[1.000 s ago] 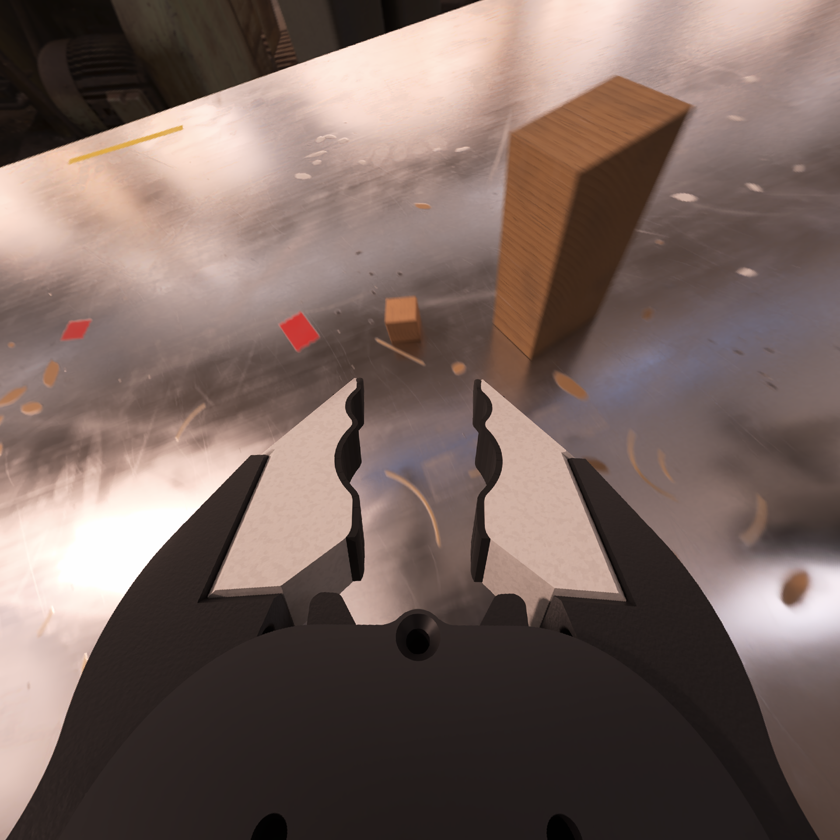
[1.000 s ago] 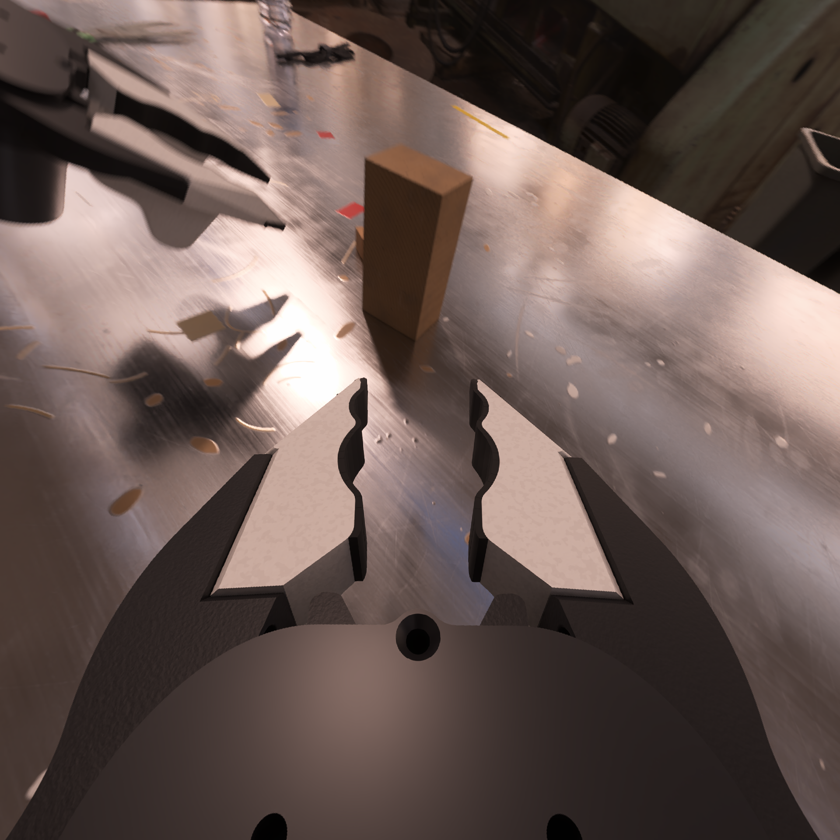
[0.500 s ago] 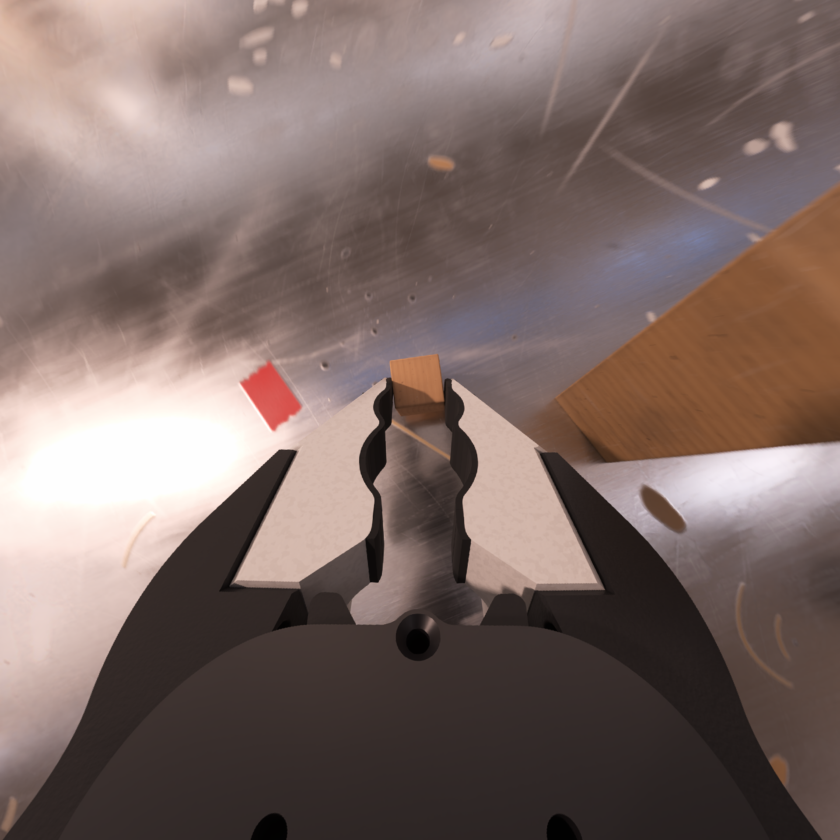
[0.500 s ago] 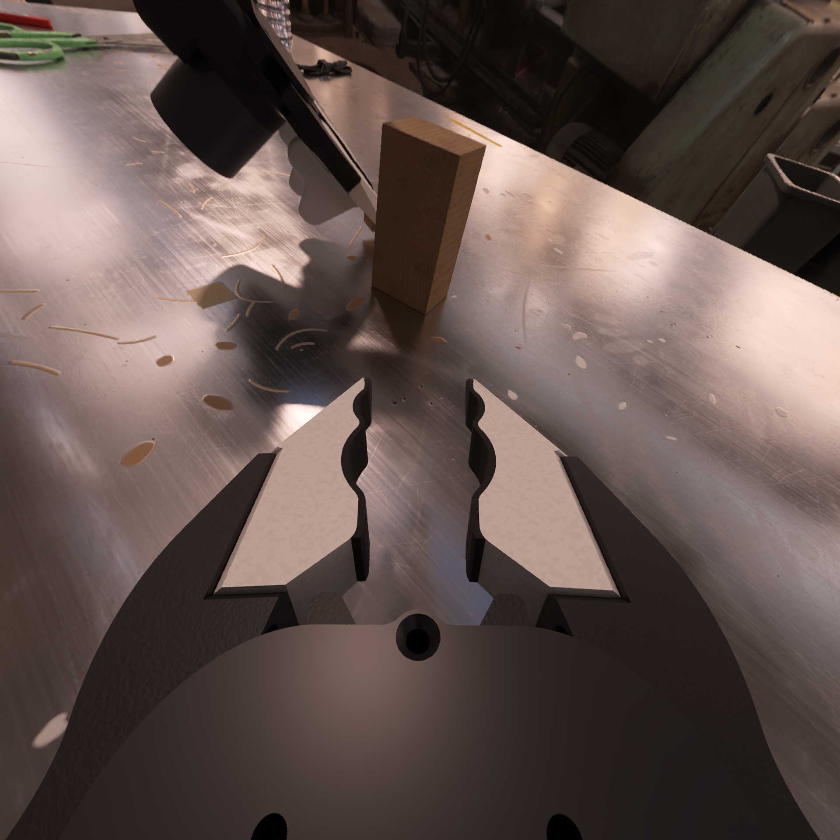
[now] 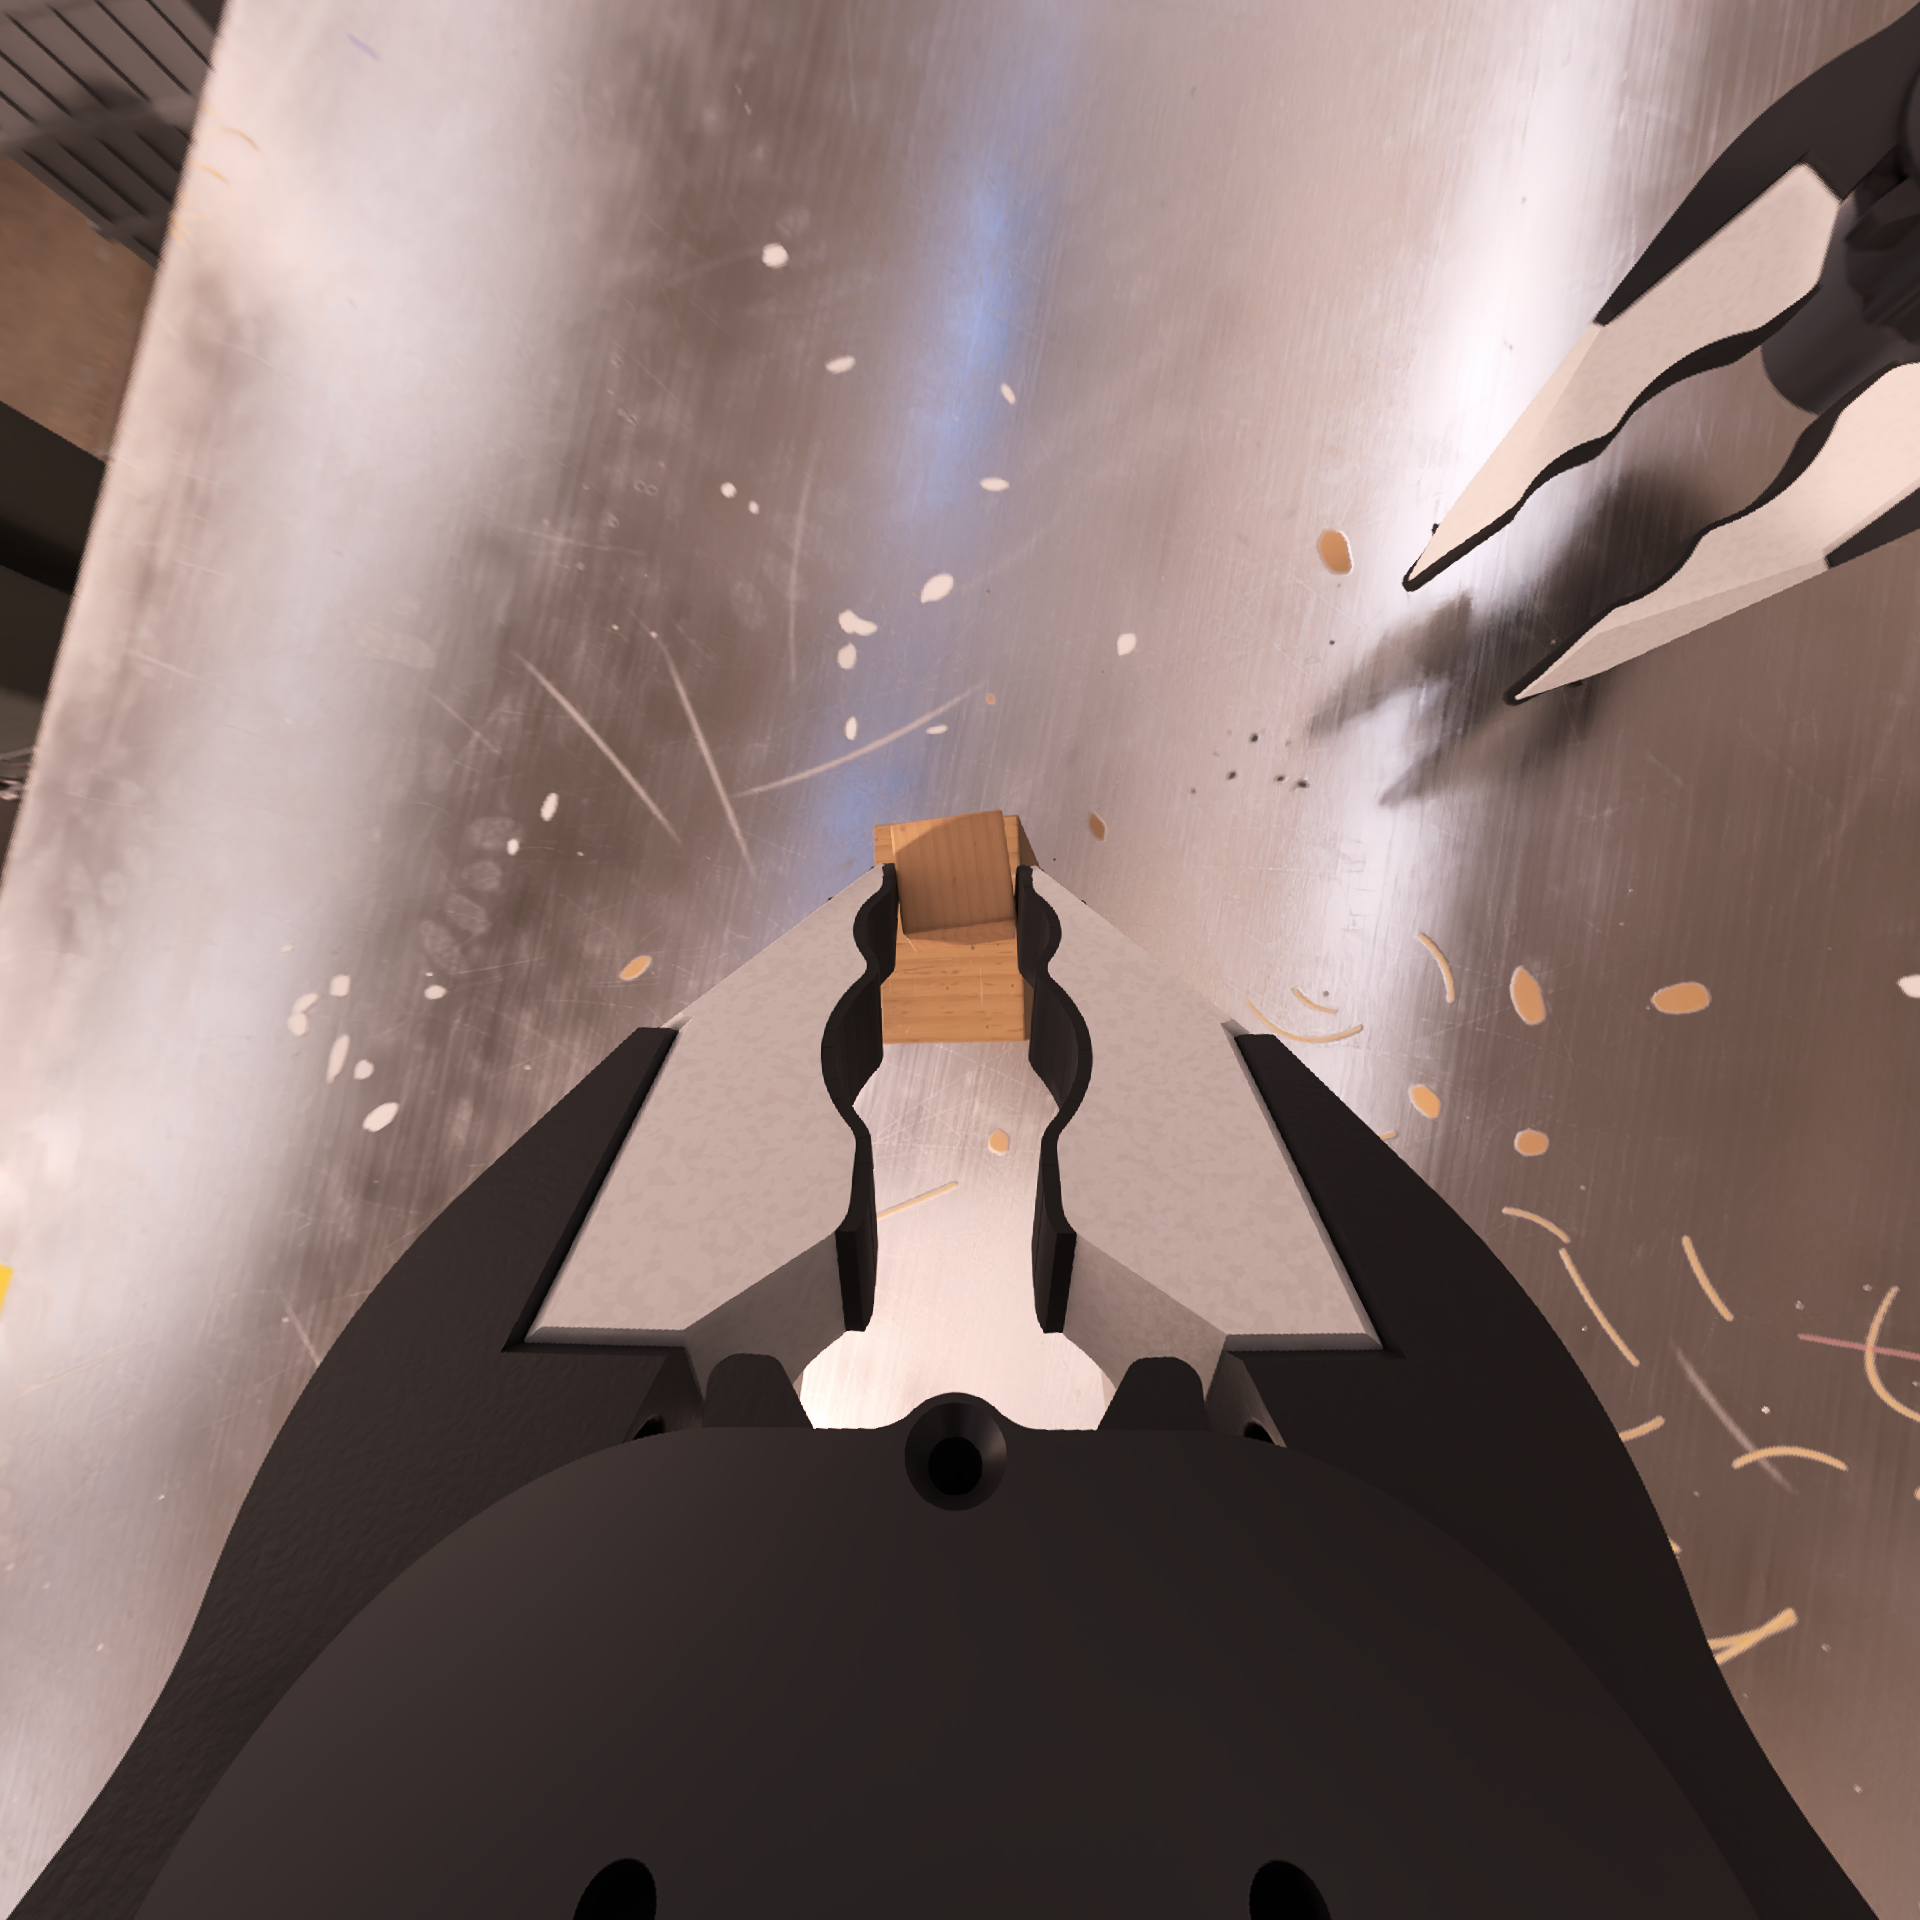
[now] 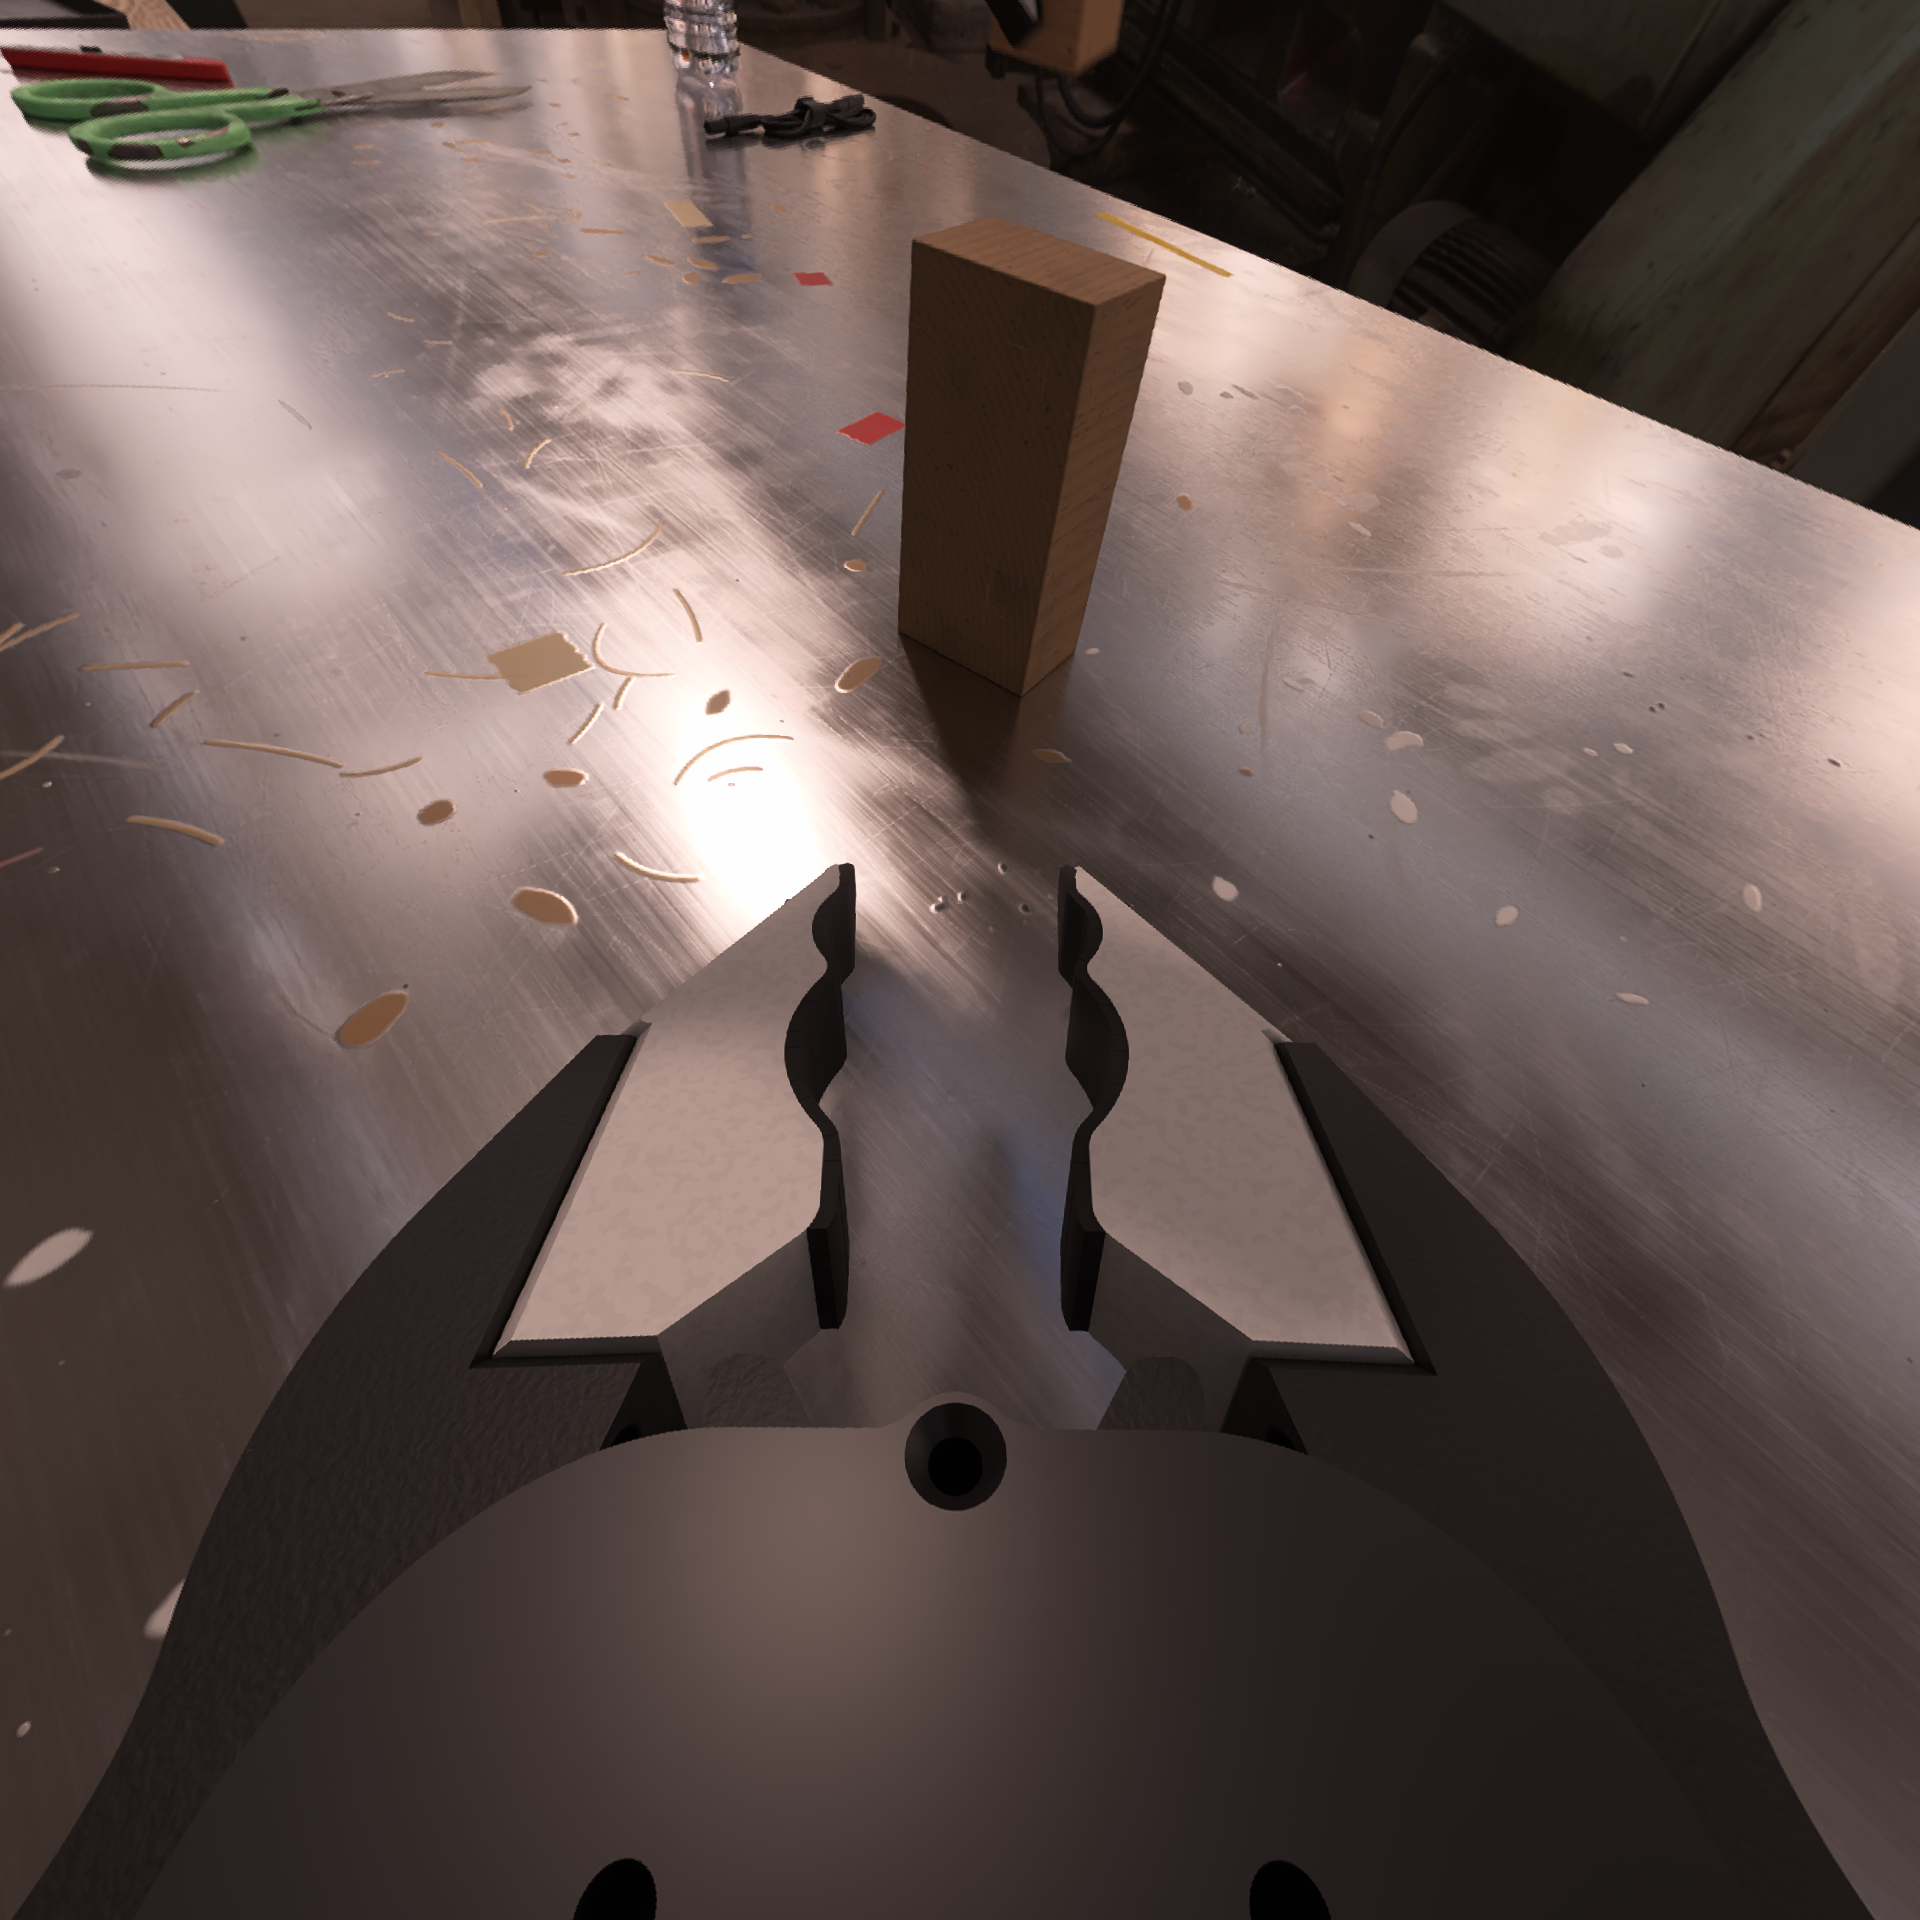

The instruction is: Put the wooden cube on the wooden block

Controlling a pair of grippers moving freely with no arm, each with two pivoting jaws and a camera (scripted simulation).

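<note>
Left gripper (image 5: 956, 878): fingers pinched on the wooden cube (image 5: 954, 935), gripped by its two side faces near the tips, so its underside stays free for setting down. Cube appears lifted clear of the metal table (image 5: 416, 623), camera looking nearly straight down. Wooden block (image 6: 1023, 447) stands upright on end on the table, top face bare; cube not yet on it. Narrow top, so placement likely needs careful centring. Right gripper (image 6: 956, 883): fingers apart, empty, low over the table, facing the block from a short way off, probably kept clear of the carry. Wood shavings (image 6: 665, 748) litter the surface; green scissors (image 6: 177, 114) at the far edge.
</note>
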